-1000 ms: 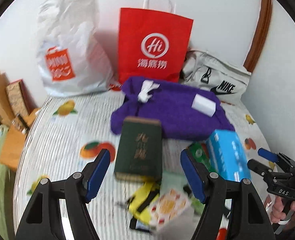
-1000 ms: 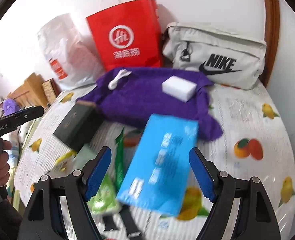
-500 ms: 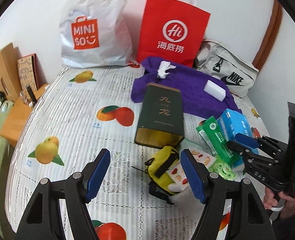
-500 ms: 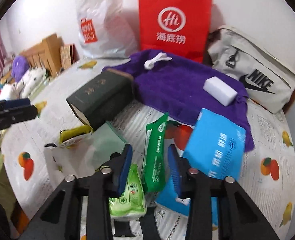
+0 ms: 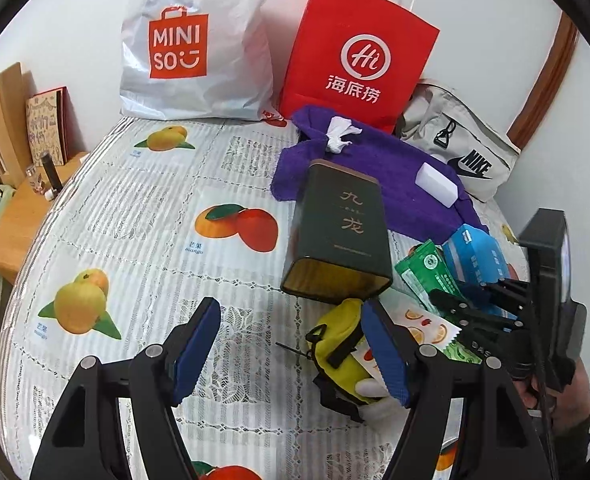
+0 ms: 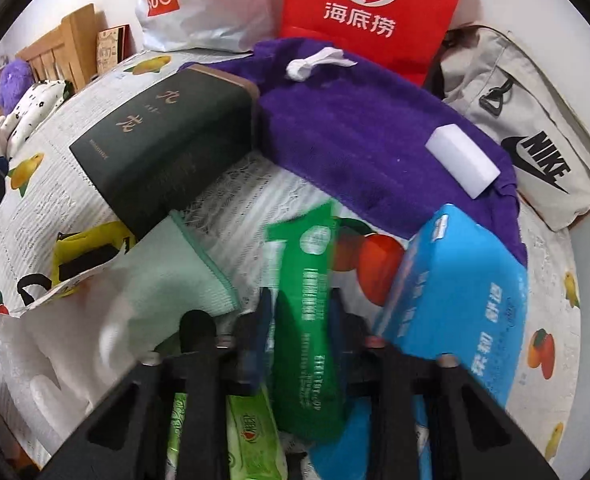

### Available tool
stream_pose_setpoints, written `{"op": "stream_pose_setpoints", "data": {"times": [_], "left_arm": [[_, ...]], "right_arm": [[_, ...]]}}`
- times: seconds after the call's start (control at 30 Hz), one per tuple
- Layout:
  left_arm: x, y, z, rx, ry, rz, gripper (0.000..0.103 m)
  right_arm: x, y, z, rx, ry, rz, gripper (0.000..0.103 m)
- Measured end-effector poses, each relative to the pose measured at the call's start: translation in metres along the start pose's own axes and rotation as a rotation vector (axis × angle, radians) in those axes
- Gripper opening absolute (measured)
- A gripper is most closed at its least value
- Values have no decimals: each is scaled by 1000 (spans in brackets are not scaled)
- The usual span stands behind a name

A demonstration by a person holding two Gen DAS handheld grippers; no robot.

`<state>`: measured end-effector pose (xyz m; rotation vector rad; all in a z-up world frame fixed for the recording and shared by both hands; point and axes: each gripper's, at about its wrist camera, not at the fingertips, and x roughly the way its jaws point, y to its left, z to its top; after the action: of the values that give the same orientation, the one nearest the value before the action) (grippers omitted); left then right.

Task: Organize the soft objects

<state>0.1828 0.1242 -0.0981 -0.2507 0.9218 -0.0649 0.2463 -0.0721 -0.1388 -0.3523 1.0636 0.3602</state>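
Left gripper [image 5: 291, 344] jaws apart, empty, over the tablecloth [image 5: 135, 208] beside yellow pouch [image 5: 337, 346]. Right gripper [image 6: 301, 330] closing on dark green pack [image 6: 307, 304], pack between jaws. Risk: soft slick wrapper squeezes out; blue tissue pack [image 6: 459, 300] touching alongside gets dragged.

Right gripper [image 6: 301, 344], jaws closing on the upright green pack [image 6: 305, 300]; blue pack [image 6: 463, 304] just right, dark box [image 6: 163, 148] and purple towel [image 6: 367, 136] behind, on the tabletop [image 6: 231, 196].
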Motion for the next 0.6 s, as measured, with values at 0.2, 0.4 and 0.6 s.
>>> {"op": "stream_pose_setpoints", "data": {"times": [0.2,0.4,0.6], "left_arm": [[5,8,-2,-30,11,-16,71],[8,12,-4,-38,22,-20,71],[5,7,-7,-10,21,-31,71]], "right_arm": [[-15,4,-1,11,-7,112,13],[0,14,3,-15,43,104,13],[-2,15,1,-21,-24,118,10]]}}
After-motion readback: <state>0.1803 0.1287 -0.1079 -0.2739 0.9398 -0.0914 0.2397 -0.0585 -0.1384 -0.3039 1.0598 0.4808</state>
